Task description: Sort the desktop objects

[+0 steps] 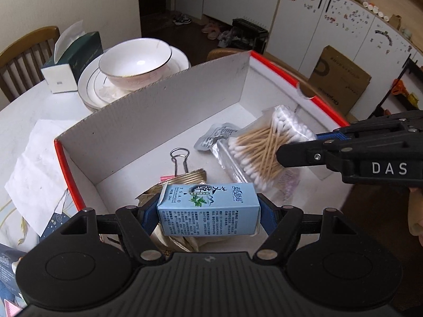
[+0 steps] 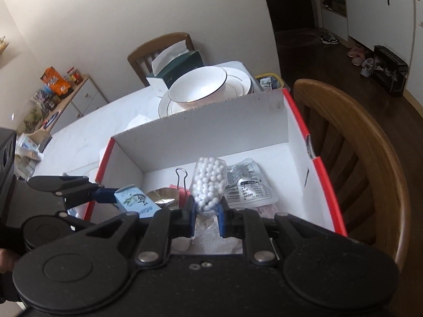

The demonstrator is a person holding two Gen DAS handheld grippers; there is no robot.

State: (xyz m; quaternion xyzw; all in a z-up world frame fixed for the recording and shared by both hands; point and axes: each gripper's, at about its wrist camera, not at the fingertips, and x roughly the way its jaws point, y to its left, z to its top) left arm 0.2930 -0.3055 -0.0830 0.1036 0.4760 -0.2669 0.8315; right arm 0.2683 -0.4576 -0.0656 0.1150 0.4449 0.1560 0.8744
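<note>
Low in the frame, the left gripper (image 1: pixel 208 211) clamps a blue carton (image 1: pixel 207 208) above the red-edged box (image 1: pixel 158 105). At right, the right gripper (image 2: pixel 207 215) pinches a cotton-swab pack (image 2: pixel 208 185) over the box floor.

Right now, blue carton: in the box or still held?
Held. The left claw is shut on the blue carton, lying sideways above the box.

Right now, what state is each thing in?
left hand-held gripper: shut on blue carton
right hand-held gripper: shut on cotton swab pack
cardboard box: open-topped, holding items
binder clip: lying in box
foil pouch: lying in box
bowl: upright on plates
</note>
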